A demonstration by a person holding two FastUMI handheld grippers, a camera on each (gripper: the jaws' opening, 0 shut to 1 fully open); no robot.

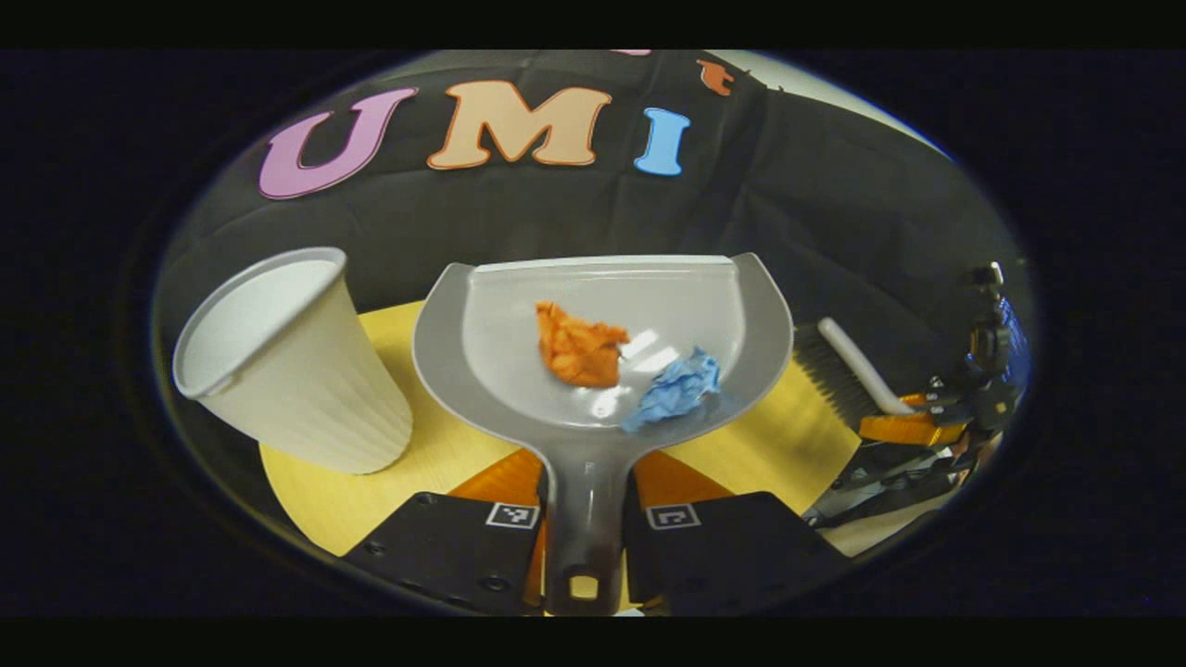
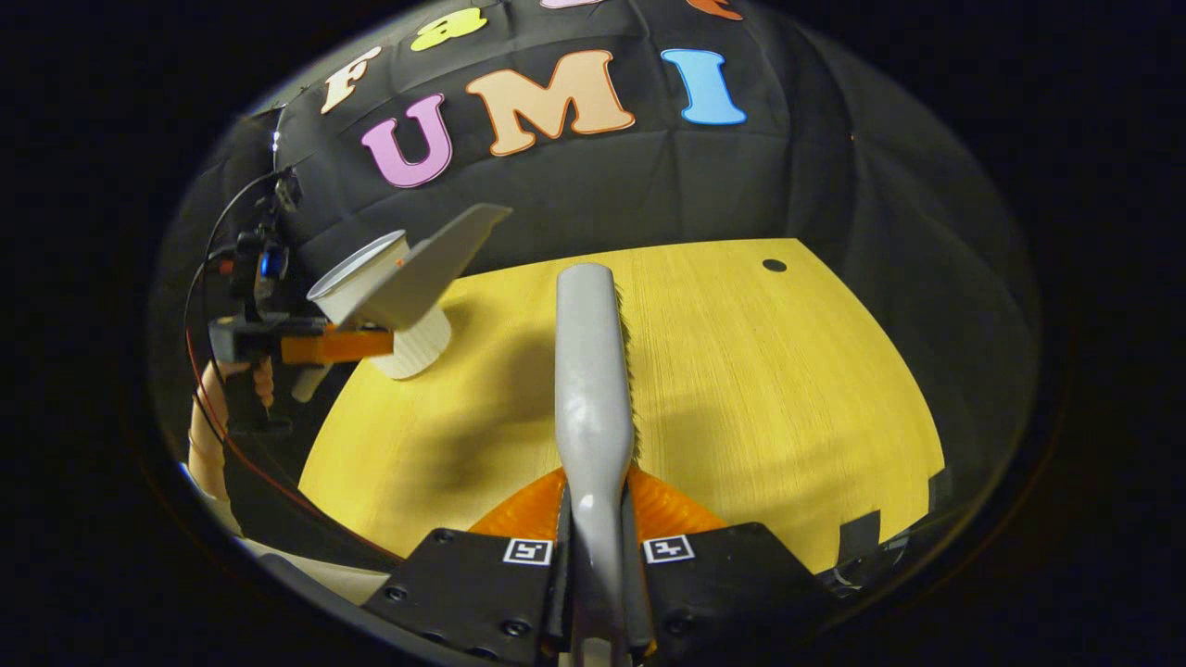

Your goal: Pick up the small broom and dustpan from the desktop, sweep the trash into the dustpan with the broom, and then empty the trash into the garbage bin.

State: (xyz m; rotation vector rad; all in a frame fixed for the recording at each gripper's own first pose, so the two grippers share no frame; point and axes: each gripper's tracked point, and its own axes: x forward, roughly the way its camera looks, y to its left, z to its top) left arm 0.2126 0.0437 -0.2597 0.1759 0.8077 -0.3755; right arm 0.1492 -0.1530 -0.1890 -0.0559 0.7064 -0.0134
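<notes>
A grey dustpan (image 1: 505,347) is held by its handle in my left gripper (image 1: 582,514), both fingers pressing on it. A crumpled orange paper (image 1: 579,347) and a crumpled blue paper (image 1: 676,389) lie in the pan. A white paper cup (image 1: 296,371) stands just left of the pan. In the right gripper view the dustpan (image 2: 426,264) is lifted and tilted, right beside the rim of the cup (image 2: 408,343). My right gripper (image 2: 598,547) is shut on the grey handle of the small broom (image 2: 591,371), which points forward above the table.
The yellow wooden table (image 2: 760,371) spreads out ahead, with a small dark hole (image 2: 774,265) near its far edge. The booth's black cloth wall stands behind it. A hand (image 2: 208,426) holds the left gripper (image 2: 324,345) at the table's left edge.
</notes>
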